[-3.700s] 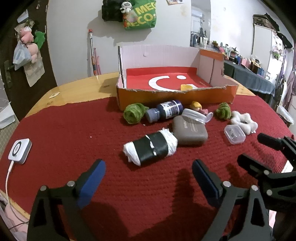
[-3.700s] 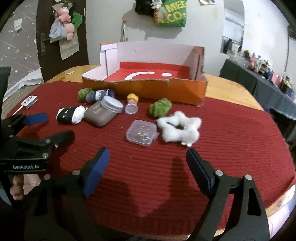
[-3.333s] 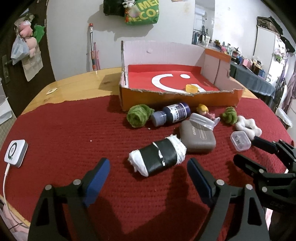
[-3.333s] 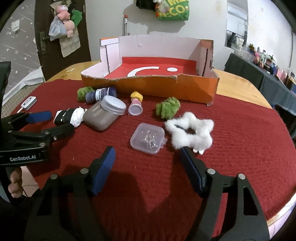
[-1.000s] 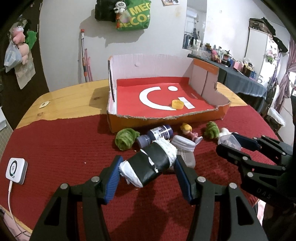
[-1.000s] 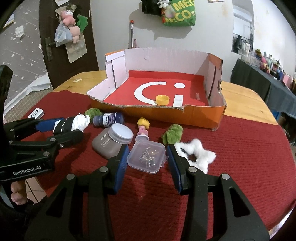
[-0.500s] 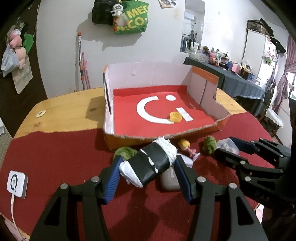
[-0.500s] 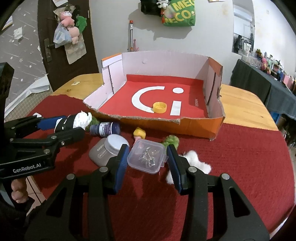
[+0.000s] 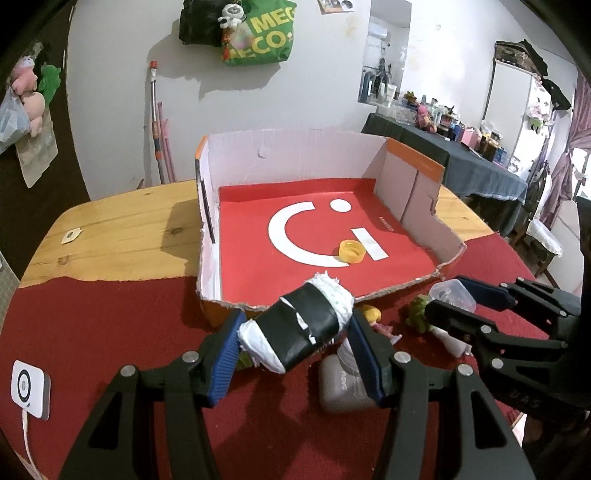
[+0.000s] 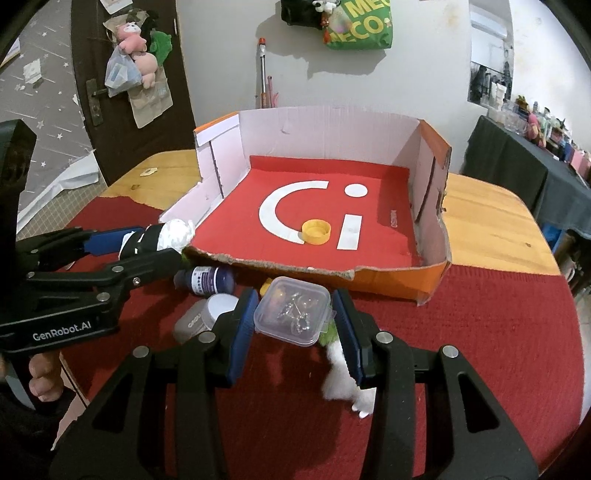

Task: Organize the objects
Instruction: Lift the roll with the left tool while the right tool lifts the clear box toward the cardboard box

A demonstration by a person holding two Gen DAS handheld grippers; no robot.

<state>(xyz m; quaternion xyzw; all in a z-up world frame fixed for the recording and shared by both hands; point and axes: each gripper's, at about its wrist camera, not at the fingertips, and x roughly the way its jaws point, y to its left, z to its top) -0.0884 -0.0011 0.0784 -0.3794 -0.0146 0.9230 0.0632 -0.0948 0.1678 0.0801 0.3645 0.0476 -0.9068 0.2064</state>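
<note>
A moment before, both your tongs were spread wide over things lying on the red cloth; by this moment each had picked one up and lifted it toward the box. Your left tongs (image 9: pixel 293 349) were pinching the black-and-white roll (image 9: pixel 295 326), and it hung in the air just over the torn front edge of the cardboard box (image 9: pixel 295 162), at about 6 o'clock of the box. Your right tongs (image 10: pixel 293 326) were pinching the small clear case (image 10: pixel 291 310), which had little shiny bits inside, and it was up off the cloth, near the front wall of the box at about 6 o'clock too. I think that meant the picking-up part was done for these two, and dropping them into the box was what was left. A yellow cap (image 10: pixel 316 232) already lay on the red floor of the box. Still waiting on the cloth were a dark blue bottle (image 10: pixel 207 280), a grey jar (image 10: pixel 205 319) on its side, a green fuzzy ball (image 9: pixel 417 314) and a white fluffy star (image 10: pixel 347 384), so lots was left to do. The desk (image 9: pixel 110 236) was wood with a red cloth (image 9: pixel 92 332) over the near part. A white charger (image 9: pixel 29 389) sat at 9 o'clock. A green bag (image 10: pixel 356 24) hung on the white wall, and a far table (image 9: pixel 480 170) was full of small stuff.
</note>
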